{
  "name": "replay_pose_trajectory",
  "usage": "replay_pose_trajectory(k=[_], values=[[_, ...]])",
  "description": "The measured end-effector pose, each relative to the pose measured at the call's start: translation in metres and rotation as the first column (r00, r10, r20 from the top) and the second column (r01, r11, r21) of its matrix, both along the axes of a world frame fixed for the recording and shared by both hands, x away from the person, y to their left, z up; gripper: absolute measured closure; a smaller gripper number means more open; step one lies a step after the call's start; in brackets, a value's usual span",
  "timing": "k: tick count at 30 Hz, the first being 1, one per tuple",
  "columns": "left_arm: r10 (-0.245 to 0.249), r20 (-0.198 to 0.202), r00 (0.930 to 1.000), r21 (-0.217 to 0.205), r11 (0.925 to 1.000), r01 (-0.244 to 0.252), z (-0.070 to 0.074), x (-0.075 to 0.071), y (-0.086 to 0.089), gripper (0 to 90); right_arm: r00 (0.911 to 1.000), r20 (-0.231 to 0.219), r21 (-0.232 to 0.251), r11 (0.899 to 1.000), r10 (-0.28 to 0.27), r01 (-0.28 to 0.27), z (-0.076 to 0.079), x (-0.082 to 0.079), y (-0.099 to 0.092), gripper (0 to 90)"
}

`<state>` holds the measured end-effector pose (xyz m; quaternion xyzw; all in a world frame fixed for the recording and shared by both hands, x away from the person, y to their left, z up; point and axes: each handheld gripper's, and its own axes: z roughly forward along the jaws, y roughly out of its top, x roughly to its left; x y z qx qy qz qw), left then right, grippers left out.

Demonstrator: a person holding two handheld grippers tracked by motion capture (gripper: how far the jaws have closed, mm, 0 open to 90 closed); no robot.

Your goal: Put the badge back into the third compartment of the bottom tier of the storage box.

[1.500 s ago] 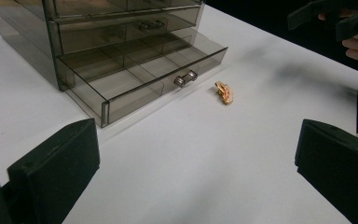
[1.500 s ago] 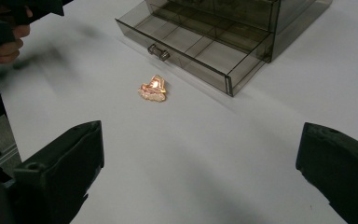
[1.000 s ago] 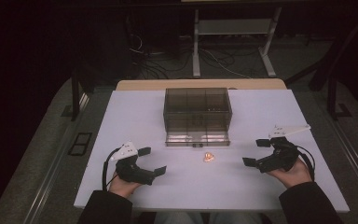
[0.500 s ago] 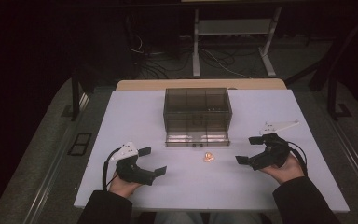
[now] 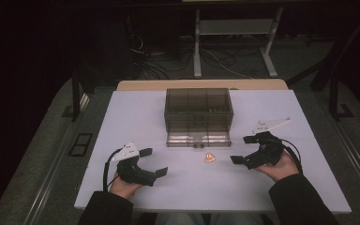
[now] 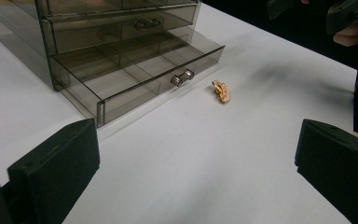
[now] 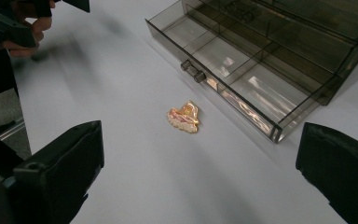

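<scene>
Plainly, the gold brooch (image 5: 209,158) lies on the white table (image 5: 136,117), just before the organiser's open bottom drawer (image 5: 197,138), nearer the right gripper (image 5: 244,151) (jaws spread, empty) than the left gripper (image 5: 153,162), likewise spread.

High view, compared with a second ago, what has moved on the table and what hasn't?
The right gripper slid left along the table toward the small orange-gold trinket, jaws open and holding nothing. The left gripper stayed put, also open. The trinket and the smoky drawer organizer, its bottom drawer pulled out, are unchanged.
</scene>
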<state>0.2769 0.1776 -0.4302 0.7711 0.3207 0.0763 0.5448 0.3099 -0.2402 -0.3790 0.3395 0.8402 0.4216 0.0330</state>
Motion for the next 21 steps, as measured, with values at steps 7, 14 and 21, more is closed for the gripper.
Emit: replay_pose_trajectory(k=[7, 14, 21], values=[[0.000, 0.000, 1.0000, -0.001, 1.0000, 0.000, 0.000, 0.000, 0.000, 0.0, 0.9997, -0.006, -0.014, 1.000, 0.023, -0.024, -0.001, 0.004, 0.011, 0.3], [-0.002, 0.000, 1.0000, -0.001, 1.0000, 0.002, 0.000, 0.000, 0.000, 0.0, 0.9988, -0.012, -0.022, 0.999, 0.047, -0.048, -0.005, 0.007, 0.021, 0.3], [-0.005, 0.000, 1.0000, 0.001, 1.0000, 0.005, 0.000, 0.000, 0.000, 0.0, 0.9973, -0.022, -0.030, 0.997, 0.070, -0.070, -0.008, 0.010, 0.031, 0.3]])
